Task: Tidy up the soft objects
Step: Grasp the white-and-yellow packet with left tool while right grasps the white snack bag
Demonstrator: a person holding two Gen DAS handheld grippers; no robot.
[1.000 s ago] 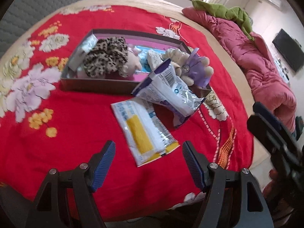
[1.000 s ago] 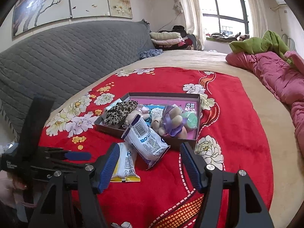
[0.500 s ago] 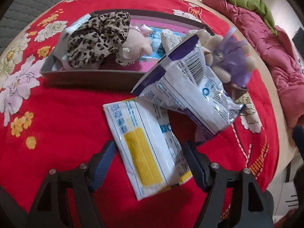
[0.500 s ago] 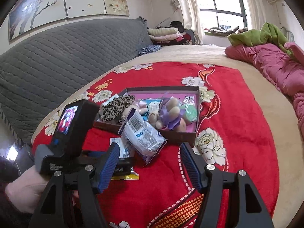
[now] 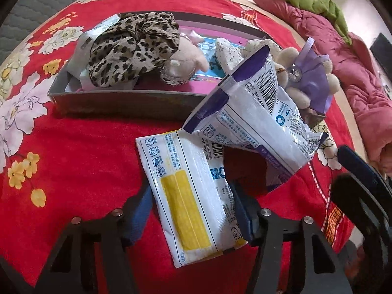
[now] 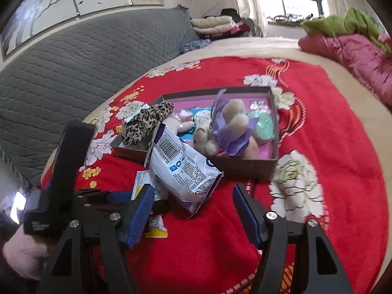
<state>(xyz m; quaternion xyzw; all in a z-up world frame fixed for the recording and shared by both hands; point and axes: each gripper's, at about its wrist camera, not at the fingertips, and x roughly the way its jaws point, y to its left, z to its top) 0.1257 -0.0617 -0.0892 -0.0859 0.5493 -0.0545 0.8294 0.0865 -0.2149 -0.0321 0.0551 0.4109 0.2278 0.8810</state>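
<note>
A flat white tissue pack with a yellow stripe (image 5: 186,203) lies on the red flowered blanket (image 5: 73,152). My left gripper (image 5: 192,210) straddles it. Its jaws are closing, with the blue pads at the pack's two long edges and the pack still lying flat. A purple-and-white pack (image 5: 257,122) leans against the front wall of the brown box (image 5: 122,103) and overlaps the yellow pack's far end. My right gripper (image 6: 193,210) hangs open over the blanket just before the purple-and-white pack (image 6: 186,166), with nothing between its fingers.
The box (image 6: 245,169) holds a leopard-print scrunchie (image 5: 132,46), a plush doll in a purple dress (image 5: 311,80), a pale pink plush and a green round thing (image 6: 263,125). A grey quilted headboard (image 6: 73,61) stands on the left. A pink quilt (image 6: 355,56) lies at the right.
My left gripper came down over the yellow-striped pack and its jaws narrowed onto the pack's sides. My right gripper dropped lower and closer to the purple-and-white pack.
</note>
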